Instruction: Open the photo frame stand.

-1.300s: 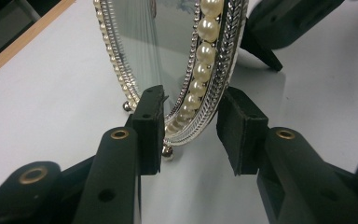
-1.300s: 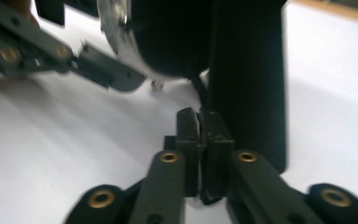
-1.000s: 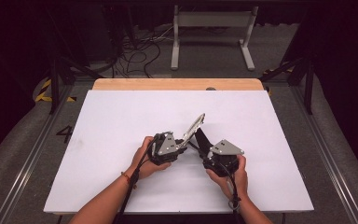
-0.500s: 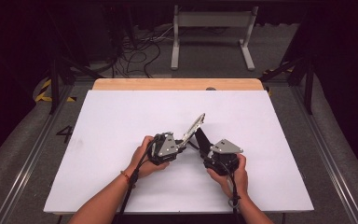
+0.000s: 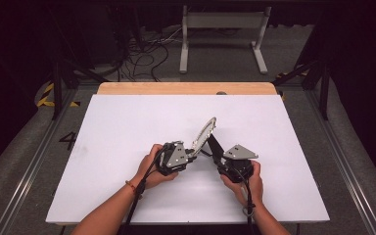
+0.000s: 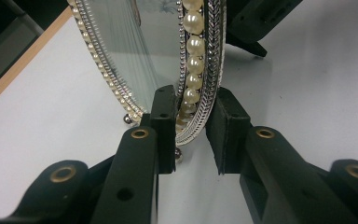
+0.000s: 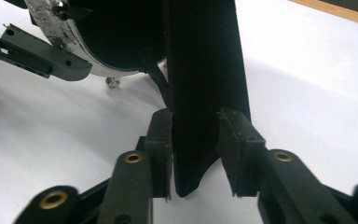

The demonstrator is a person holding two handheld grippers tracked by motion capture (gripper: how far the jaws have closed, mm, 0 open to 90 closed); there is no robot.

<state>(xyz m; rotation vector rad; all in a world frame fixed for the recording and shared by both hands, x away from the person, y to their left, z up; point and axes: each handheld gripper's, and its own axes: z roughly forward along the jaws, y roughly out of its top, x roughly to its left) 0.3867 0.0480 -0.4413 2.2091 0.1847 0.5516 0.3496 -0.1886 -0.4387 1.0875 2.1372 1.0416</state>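
Silver and pearl all round the oval frame [image 5: 204,135]; found it standing tilted near the middle of the white table [image 5: 127,122], glass side towards the left gripper [image 5: 194,152], leaning back on its black back stand [image 5: 213,145]; saw small ball feet resting on the tabletop in the left gripper view. Found the left gripper [image 6: 191,135] low at the frame's bottom edge, its 2 pads clamped on the beaded rim, 1 on the glass side and 1 on the outer edge. Found the right gripper [image 5: 218,157] just behind the frame; in the right gripper view [image 7: 196,140], saw its 2 jaws, just now closing, set on either side of the back stand [image 7: 205,70] near its lower tip, both pads against it. Noted both grippers close together, each held in a hand low over the table.
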